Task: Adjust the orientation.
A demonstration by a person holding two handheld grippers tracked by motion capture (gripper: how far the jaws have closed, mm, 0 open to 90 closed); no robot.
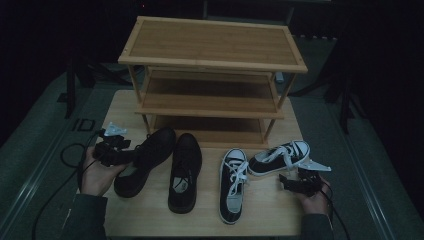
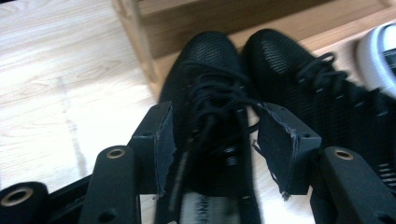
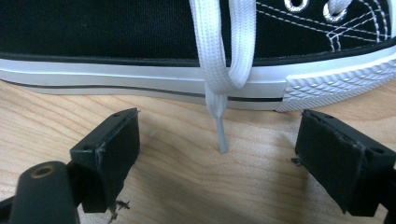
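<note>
**Two pairs of shoes in front of the rack, both claws open**

On the left, our left claw (image 2: 210, 140) stands wide open over the heel end of the outer black shoe (image 1: 142, 162). The pads flank the laces and collar without pressing, so nothing is gripped. That shoe lies on the worktop (image 1: 260, 215), toe towards the foot of the wooden shoe rack (image 1: 212, 75). Its partner, the second black shoe (image 1: 184, 172), lies just beside it, nearly touching at the toes.

Further right sit the two black-and-white sneakers. One sneaker (image 1: 233, 185) points towards the rack; the other sneaker (image 1: 279, 157) lies crosswise, side-on to our right claw (image 3: 217, 158). That claw is also open and empty, resting near the sole, with a loose white lace (image 3: 219, 84) hanging between the jaws.

We see these risks. If the left claw closes where it is, it may catch only laces, and the shoe would swing or drop. The right claw could pinch the lace and drag the sneaker instead of lifting it.
</note>
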